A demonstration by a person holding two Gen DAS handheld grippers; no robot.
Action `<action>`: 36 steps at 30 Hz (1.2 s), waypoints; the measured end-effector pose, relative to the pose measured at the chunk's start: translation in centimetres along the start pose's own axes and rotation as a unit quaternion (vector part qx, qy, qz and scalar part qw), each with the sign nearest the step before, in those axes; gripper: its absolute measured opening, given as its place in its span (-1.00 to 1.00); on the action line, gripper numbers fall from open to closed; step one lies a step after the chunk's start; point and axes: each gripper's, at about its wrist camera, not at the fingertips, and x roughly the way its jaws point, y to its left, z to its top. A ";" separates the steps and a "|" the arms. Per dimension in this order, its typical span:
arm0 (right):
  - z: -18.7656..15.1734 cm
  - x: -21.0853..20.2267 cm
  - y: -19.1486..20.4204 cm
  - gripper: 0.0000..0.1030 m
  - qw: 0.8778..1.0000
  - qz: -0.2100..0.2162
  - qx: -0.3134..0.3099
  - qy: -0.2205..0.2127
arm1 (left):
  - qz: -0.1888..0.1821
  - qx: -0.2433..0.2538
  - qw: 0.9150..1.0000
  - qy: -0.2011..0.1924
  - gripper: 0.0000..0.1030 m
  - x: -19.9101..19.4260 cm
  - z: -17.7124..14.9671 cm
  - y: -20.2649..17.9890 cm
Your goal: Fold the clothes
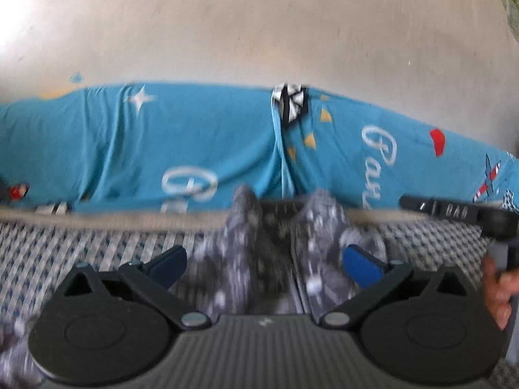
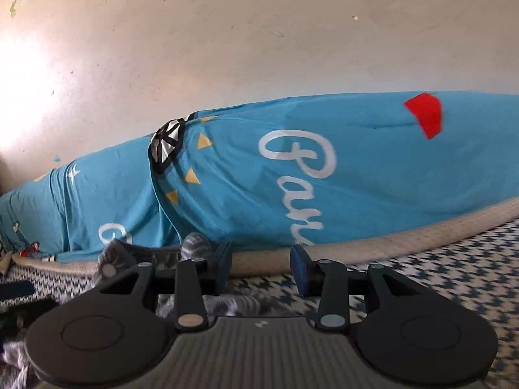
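Both wrist views look low across a bed toward a pale wall (image 2: 227,48). Left gripper (image 1: 264,264): blue-padded fingers (image 1: 361,264) spread wide, with a grey patterned garment (image 1: 246,246) bunched up between them in two raised folds; the cloth sits in the gap and reaches to or past both pads, but the pads are not pressed together on it, so I read the claw as open with cloth lying loose inside. The view is motion-blurred, so contact at the pads cannot be settled. The garment rests on a checked blue-and-white cover (image 1: 97,246) in the foreground, just in front of a pale piped edge. Behind that edge lies a long blue cushion (image 1: 162,136) printed with white script, yellow triangles, a red patch and a black-and-white round emblem; it runs the full width of the view against the wall. At the right edge of the left view a hand (image 1: 498,288) grips a black handle. Right gripper (image 2: 261,270): fingers parted with a clear gap, nothing between them, hovering over the checked cover (image 2: 438,278) near the piped edge. The garment (image 2: 194,246) shows to the left of this gripper, a rounded grey lump beside its left finger and more cloth under the linkage. The blue cushion (image 2: 356,168) fills the middle ground.
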 end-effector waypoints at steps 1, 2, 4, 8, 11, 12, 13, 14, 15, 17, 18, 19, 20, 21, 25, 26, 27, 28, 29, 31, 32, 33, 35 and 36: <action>0.1 -0.7 -0.2 -0.26 1.000 -0.006 -0.008 0.003 | 0.000 -0.009 1.000 0.007 1.00 -1.0 -0.5 0.5; 0.0 -1.6 -0.6 -0.24 1.000 -0.011 -0.016 0.004 | -0.001 -0.021 1.000 0.013 1.00 -1.8 -0.9 0.7; -0.4 -3.5 -1.7 -0.21 0.999 -0.020 -0.030 0.007 | -0.003 -0.047 0.999 0.025 1.00 -3.3 -1.4 1.1; -1.4 -6.9 -4.4 -0.20 0.998 -0.052 -0.033 0.028 | -0.001 -0.076 0.997 0.024 1.00 -7.1 -4.0 1.6; -2.7 -9.5 -6.6 -0.18 0.996 -0.074 -0.032 0.048 | 0.028 -0.065 0.997 0.042 1.00 -8.0 -5.7 1.3; -3.2 -10.1 -7.2 -0.18 0.994 -0.085 -0.030 0.058 | 0.023 -0.065 0.997 0.047 1.00 -8.2 -6.0 1.2; -3.6 -10.5 -7.8 -0.18 0.993 -0.095 -0.026 0.068 | 0.018 -0.065 0.996 0.051 1.00 -8.4 -6.3 1.1; -4.0 -10.9 -8.3 -0.18 0.991 -0.105 -0.023 0.078 | 0.012 -0.062 0.997 0.051 1.00 -8.4 -6.4 1.0; -4.3 -11.3 -8.9 -0.18 0.990 -0.106 -0.020 0.087 | 0.006 -0.059 0.997 0.051 1.00 -8.5 -6.4 0.8; -4.7 -11.2 -9.6 -0.18 0.988 -0.109 -0.032 0.102 | -0.001 -0.047 0.998 0.048 1.00 -8.4 -6.5 0.3; -4.9 -11.1 -9.9 -0.18 0.987 -0.115 -0.035 0.109 | -0.004 -0.044 0.998 0.047 1.00 -8.3 -6.5 0.0; -5.1 -11.1 -10.3 -0.17 0.985 -0.119 -0.031 0.118 | -0.010 -0.049 0.998 0.048 1.00 -8.2 -6.5 0.0; -5.4 -11.1 -10.8 -0.17 0.985 -0.113 -0.017 0.131 | -0.015 -0.053 0.997 0.049 1.00 -8.1 -6.5 -0.1; -5.6 -11.1 -11.2 -0.17 0.984 -0.107 -0.004 0.142 | -0.020 -0.058 0.997 0.050 1.00 -8.1 -6.5 -0.2; -6.7 -11.9 -11.1 -0.17 0.984 -0.087 0.000 0.157 | -0.027 -0.065 0.996 0.049 1.00 -8.0 -6.4 -0.4; -6.9 -12.1 -10.7 -0.17 0.983 -0.085 -0.015 0.161 | -0.029 -0.067 0.996 0.049 1.00 -7.9 -6.4 -0.4; -7.2 -12.3 -10.0 -0.17 0.982 -0.083 -0.035 0.166 | -0.030 -0.069 0.996 0.049 1.00 -7.9 -6.3 -0.5; -7.3 -12.5 -9.3 -0.17 0.980 -0.081 -0.054 0.171 | -0.032 -0.070 0.996 0.048 1.00 -7.9 -6.3 -0.5; -7.4 -12.5 -8.6 -0.17 0.979 -0.076 -0.073 0.174 | -0.034 -0.072 0.996 0.048 1.00 -7.9 -6.3 -0.5; -7.5 -12.5 -7.1 -0.17 0.975 -0.059 -0.114 0.180 | -0.035 -0.073 0.996 0.046 1.00 -7.9 -6.3 -0.6; -7.6 -12.4 -6.4 -0.17 0.973 -0.053 -0.138 0.180 | -0.034 -0.072 0.996 0.045 1.00 -8.0 -6.3 -0.6; -8.0 -12.3 -5.9 -0.18 0.970 -0.053 -0.161 0.177 | -0.033 -0.071 0.996 0.044 1.00 -8.1 -6.3 -0.6; -8.8 -11.7 -5.1 -0.17 0.961 -0.064 -0.206 0.173 | -0.034 -0.071 0.996 0.042 1.00 -8.1 -6.3 -0.6; -9.1 -11.4 -5.0 -0.16 0.957 -0.071 -0.220 0.173 | -0.033 -0.071 0.996 0.042 1.00 -8.1 -6.3 -0.6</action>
